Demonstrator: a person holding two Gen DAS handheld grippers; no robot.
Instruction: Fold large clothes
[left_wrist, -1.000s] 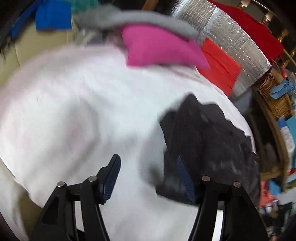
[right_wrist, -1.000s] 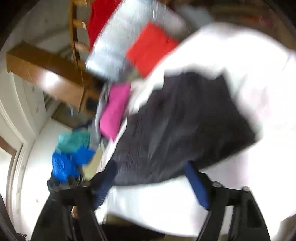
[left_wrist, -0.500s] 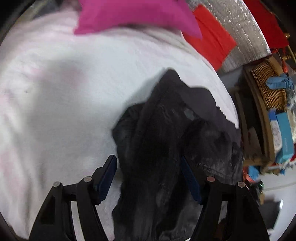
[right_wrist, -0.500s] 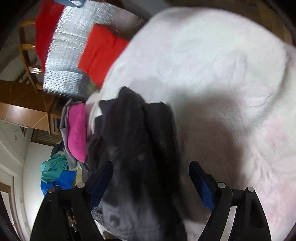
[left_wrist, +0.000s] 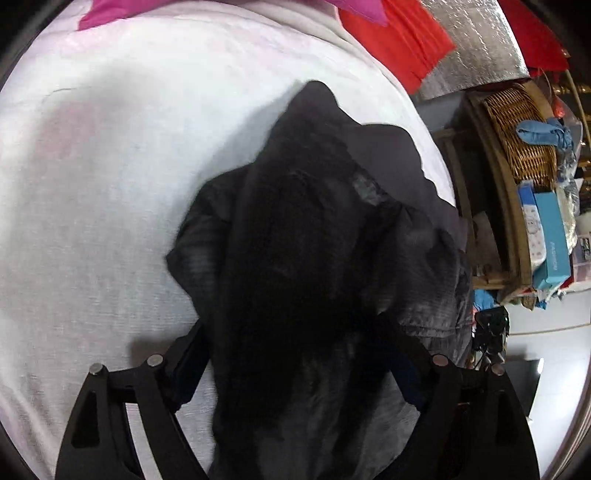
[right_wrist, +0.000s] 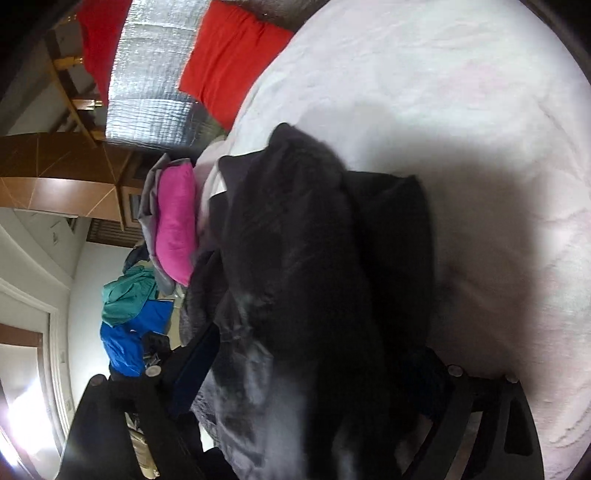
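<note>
The left tongs were held wide apart, their jaws having just been opening, and a dark garment was seen bunched between them; whether the pads pressed on the cloth could not be told, since the fabric covered the inner faces. The right tongs were likewise spread wide, having just been opening, with the same dark garment heaped between the blue-padded fingers; the far finger was largely hidden in shadow and cloth.

The garment was laid crumpled on a white bed cover, near one edge of it, with a paler grey lining turned outward in places. Beyond it, at the edge of the bed cover, a pink cloth was seen, and further off a red cloth beside a silver quilted sheet. A wicker basket was noted past the bed's side, and a blue and teal heap of clothes lay lower in the right view.
</note>
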